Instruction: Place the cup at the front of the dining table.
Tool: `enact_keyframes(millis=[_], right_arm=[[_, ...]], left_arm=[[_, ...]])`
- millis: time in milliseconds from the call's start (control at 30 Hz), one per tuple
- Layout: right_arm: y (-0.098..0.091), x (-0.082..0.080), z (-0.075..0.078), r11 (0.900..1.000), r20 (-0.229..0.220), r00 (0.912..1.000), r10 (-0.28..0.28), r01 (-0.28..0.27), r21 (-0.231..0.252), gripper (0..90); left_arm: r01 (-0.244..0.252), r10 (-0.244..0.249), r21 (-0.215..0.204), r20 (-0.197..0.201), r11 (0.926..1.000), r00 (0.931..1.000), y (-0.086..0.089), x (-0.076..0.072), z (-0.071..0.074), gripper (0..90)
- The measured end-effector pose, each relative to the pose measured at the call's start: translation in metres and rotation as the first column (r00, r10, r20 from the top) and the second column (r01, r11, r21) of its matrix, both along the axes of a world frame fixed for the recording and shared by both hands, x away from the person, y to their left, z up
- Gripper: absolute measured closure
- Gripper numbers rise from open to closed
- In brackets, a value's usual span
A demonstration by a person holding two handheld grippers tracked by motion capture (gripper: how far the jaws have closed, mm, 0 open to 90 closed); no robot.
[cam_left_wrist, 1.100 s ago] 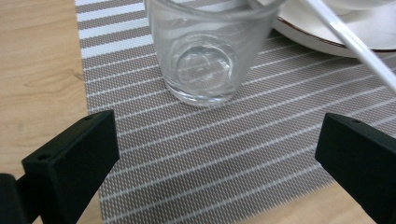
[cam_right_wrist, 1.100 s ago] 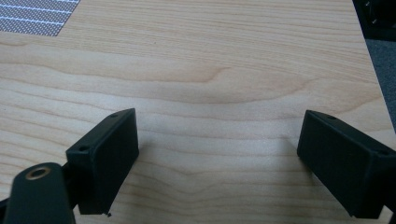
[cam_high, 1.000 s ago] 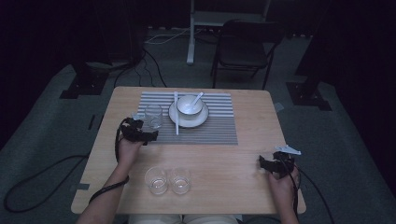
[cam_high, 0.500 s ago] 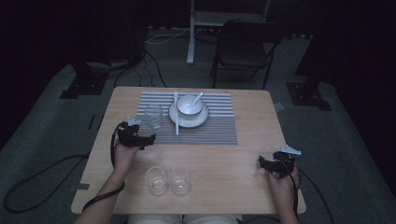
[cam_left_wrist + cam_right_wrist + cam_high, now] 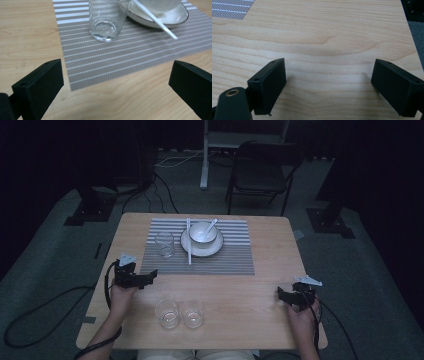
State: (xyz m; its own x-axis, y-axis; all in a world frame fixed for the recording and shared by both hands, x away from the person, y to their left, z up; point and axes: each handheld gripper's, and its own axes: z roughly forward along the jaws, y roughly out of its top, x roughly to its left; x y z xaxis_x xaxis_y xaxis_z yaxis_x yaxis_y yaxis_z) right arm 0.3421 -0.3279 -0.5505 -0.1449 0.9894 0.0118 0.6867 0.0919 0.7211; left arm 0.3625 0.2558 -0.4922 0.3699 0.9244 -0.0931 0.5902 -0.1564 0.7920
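Clear glass (image 5: 164, 244) is standing on the striped mat (image 5: 220, 262), upper centre; left gripper (image 5: 150, 277) and right gripper (image 5: 281, 295) are both gaping empty.

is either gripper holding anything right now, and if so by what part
Nothing is held. The left gripper is open with only mat and table between its jaws, short of the glass. The right gripper is open over bare table.
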Motion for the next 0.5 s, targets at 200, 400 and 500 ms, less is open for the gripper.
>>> enact_keyframes(millis=[200,400,500], right_arm=[[0.0,0.0,0.0,1.0,0.0,1.0,0.0,0.0,0.0,12.0],[0.0,0.0,0.0,1.0,0.0,1.0,0.0,0.0,0.0,12.0],[0.0,0.0,0.0,1.0,-0.001,1.0,0.0,0.0,0.0,12.0]], left_arm=[[-0.018,0.018,0.026,0.017,0.9995,0.9997,0.014,-0.016,-0.007,0.0],[-0.029,0.029,0.03,0.025,0.9991,0.9993,0.026,-0.031,-0.01,0.0],[-0.033,0.032,0.035,0.034,0.9989,0.9989,0.031,-0.039,-0.011,0.0]])
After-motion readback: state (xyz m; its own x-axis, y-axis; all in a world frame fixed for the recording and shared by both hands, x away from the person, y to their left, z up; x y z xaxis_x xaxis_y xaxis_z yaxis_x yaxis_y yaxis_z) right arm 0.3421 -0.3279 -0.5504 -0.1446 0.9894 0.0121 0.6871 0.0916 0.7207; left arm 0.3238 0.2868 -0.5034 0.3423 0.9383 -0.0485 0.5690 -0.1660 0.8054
